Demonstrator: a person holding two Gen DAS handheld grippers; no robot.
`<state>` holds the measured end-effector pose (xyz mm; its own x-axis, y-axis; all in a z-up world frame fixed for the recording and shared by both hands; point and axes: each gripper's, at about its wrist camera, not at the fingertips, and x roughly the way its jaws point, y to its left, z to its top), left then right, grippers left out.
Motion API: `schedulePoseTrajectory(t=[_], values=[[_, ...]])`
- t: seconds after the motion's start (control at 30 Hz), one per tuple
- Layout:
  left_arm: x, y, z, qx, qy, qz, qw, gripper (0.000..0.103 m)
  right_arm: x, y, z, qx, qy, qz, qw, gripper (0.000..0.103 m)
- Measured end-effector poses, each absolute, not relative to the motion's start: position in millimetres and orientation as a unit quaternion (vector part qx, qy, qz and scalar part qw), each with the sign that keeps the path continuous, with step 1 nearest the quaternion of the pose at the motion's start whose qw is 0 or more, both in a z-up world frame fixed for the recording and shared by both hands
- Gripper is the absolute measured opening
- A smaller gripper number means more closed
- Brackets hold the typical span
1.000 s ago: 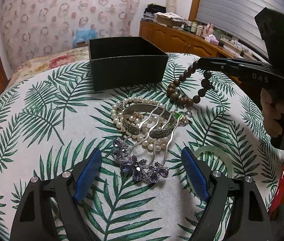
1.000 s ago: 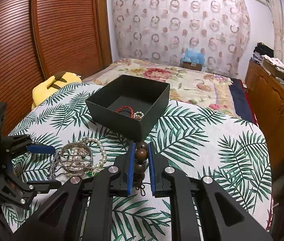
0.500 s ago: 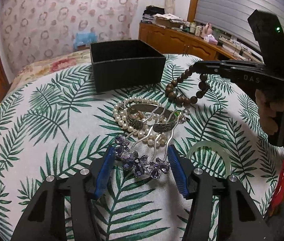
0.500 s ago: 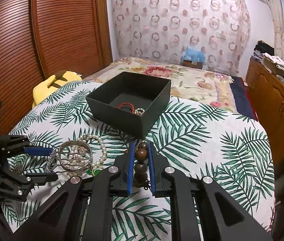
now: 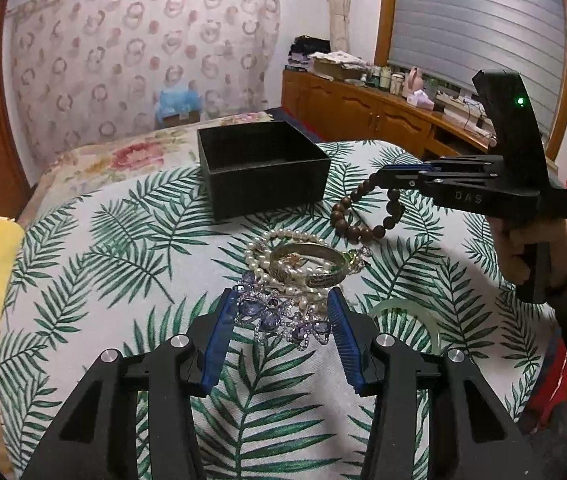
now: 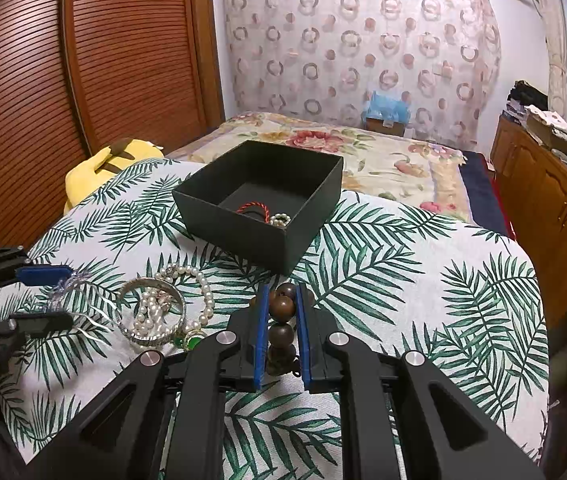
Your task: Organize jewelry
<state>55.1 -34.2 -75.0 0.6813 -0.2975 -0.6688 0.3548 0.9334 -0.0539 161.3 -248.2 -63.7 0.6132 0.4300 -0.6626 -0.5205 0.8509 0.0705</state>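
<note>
Squeezing a brown wooden bead bracelet point(image 6: 282, 322) tight, the right gripper point(image 6: 281, 298) holds it up off the tabletop point(image 6: 423, 280), likely so it can go into the black square box point(image 6: 261, 204) just ahead. The left gripper point(image 5: 281, 312) sits open around a purple flower hair comb point(image 5: 283, 318), ready to pinch it from the jewelry pile.

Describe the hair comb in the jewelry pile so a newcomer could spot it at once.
On the palm-leaf tablecloth, in front of the black box, lies a jewelry pile. The hair comb is at its near edge, between the open left gripper fingers. Only it has purple crystal flowers; beside it lie white pearls and a metal bangle.
</note>
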Motion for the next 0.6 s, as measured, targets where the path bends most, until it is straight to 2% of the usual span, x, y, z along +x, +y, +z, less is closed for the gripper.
schedulePoseTrajectory(t=[0.6], values=[[42.7, -8.9, -62.2, 0.019, 0.327, -0.152, 0.933, 0.045, 158.7, -247.4, -55.7, -0.064, 0.343, 0.27, 0.897, 0.015]])
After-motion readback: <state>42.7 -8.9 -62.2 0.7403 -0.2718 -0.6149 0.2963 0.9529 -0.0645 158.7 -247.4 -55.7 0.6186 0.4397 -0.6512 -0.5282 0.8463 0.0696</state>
